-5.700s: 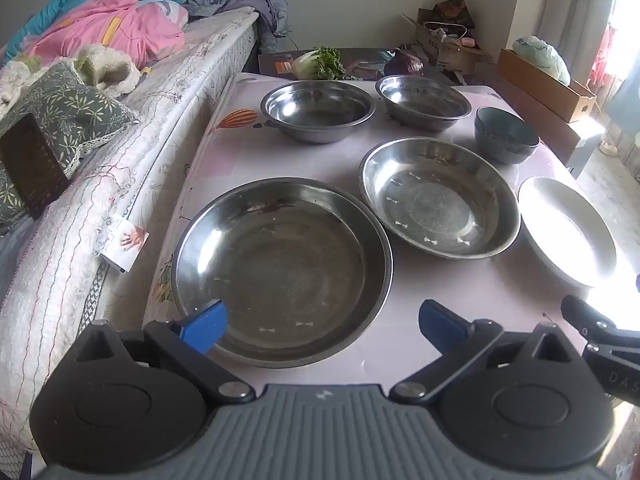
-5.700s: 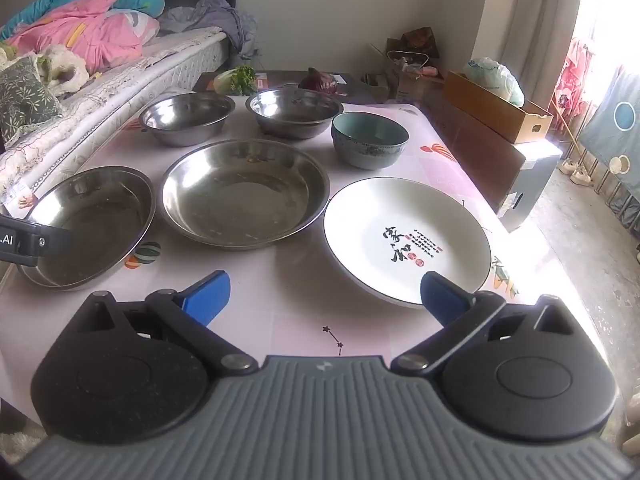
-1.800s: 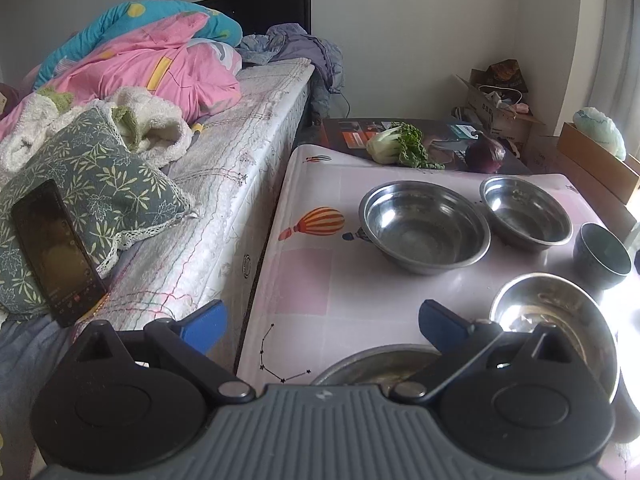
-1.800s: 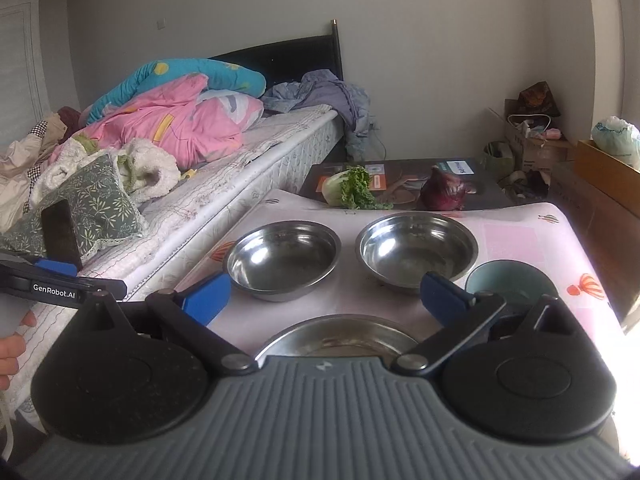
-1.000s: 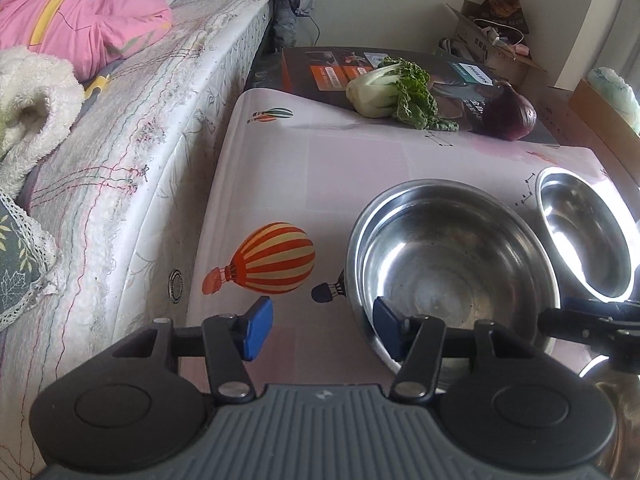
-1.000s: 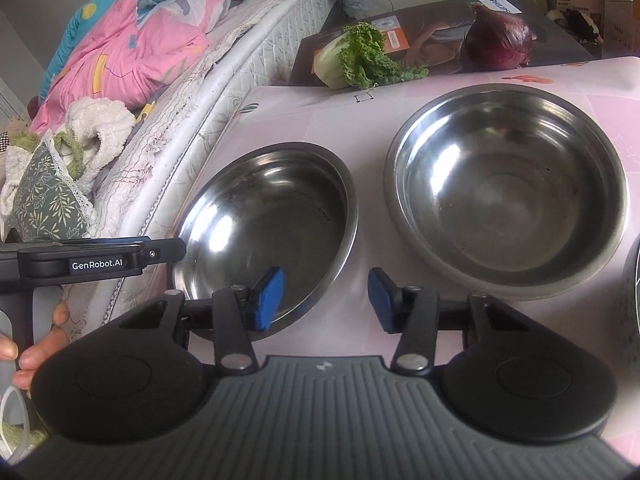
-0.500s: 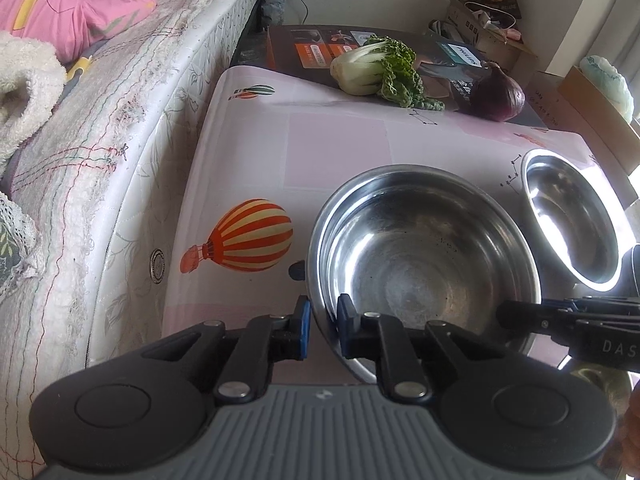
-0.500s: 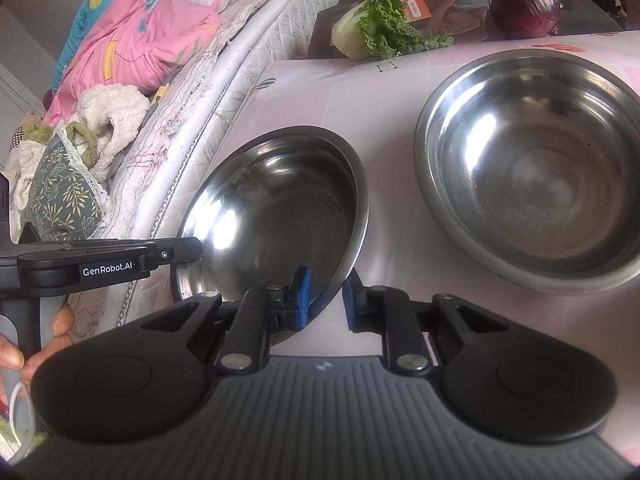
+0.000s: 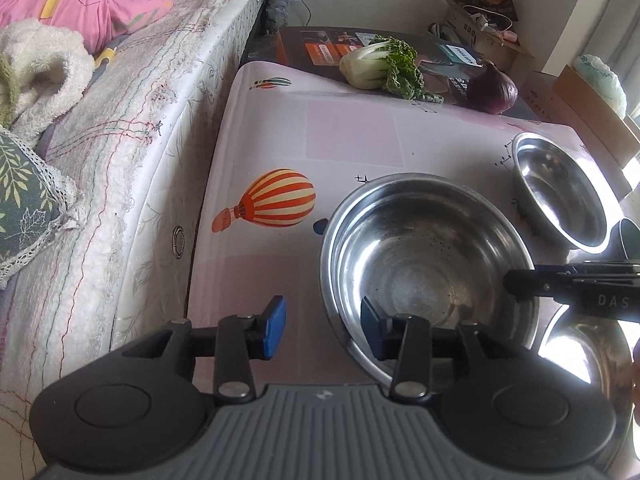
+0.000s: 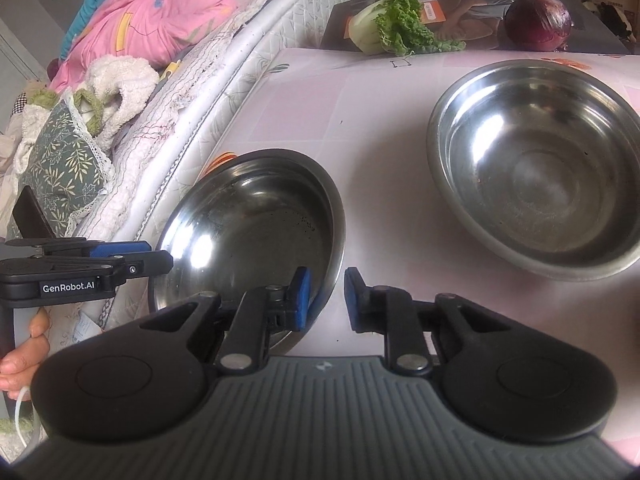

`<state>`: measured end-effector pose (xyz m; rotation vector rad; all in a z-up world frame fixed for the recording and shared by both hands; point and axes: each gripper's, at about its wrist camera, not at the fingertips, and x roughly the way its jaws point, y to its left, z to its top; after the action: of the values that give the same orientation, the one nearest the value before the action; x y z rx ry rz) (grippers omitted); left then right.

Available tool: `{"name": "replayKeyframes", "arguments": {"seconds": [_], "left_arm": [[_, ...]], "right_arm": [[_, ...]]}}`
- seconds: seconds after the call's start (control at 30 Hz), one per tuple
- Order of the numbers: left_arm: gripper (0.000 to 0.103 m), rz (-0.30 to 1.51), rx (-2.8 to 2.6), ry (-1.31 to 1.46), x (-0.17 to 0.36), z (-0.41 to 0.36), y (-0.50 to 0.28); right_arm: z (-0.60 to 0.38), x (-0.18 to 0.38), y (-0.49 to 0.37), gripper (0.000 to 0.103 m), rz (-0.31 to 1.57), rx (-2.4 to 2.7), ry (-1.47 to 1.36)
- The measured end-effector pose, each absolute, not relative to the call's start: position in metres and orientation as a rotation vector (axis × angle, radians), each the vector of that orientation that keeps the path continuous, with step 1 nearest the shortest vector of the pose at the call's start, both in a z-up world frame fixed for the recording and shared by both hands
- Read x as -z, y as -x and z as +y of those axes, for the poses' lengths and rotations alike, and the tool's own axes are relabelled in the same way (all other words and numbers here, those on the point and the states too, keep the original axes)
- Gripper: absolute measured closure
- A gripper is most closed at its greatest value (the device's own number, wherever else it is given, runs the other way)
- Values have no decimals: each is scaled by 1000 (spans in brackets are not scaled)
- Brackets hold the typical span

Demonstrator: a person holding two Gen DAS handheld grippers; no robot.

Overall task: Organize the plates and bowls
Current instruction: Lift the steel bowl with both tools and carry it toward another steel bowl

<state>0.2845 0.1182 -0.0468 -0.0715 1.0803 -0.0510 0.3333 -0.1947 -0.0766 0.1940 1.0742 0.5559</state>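
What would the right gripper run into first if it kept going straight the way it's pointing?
Most likely the rim of the near steel bowl: the right gripper straddles that edge, its jaws opening around it. Past the rim lies the pink tablecloth, though depth is hard to judge.

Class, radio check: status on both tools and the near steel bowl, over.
Left tool opening, astride near steel bowl rim. Right tool opening, astride same rim, not clamped. Second steel bowl beside, apart.

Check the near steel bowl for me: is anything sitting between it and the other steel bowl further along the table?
Nothing visible. In the right wrist view only bare tablecloth lies between the near bowl and the far bowl. The greens and onion sit beyond, off that path.
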Motion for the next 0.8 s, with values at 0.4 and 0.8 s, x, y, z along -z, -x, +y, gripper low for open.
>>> {"name": "replayKeyframes", "arguments": {"seconds": [0.4, 0.8], "left_arm": [[74, 1131, 49, 119, 65, 122, -300], [84, 1159, 61, 128, 71, 117, -306]], "right_arm": [[-186, 81, -339, 87, 1072, -549, -198], [-184, 85, -340, 92, 1072, -538, -196]]}}
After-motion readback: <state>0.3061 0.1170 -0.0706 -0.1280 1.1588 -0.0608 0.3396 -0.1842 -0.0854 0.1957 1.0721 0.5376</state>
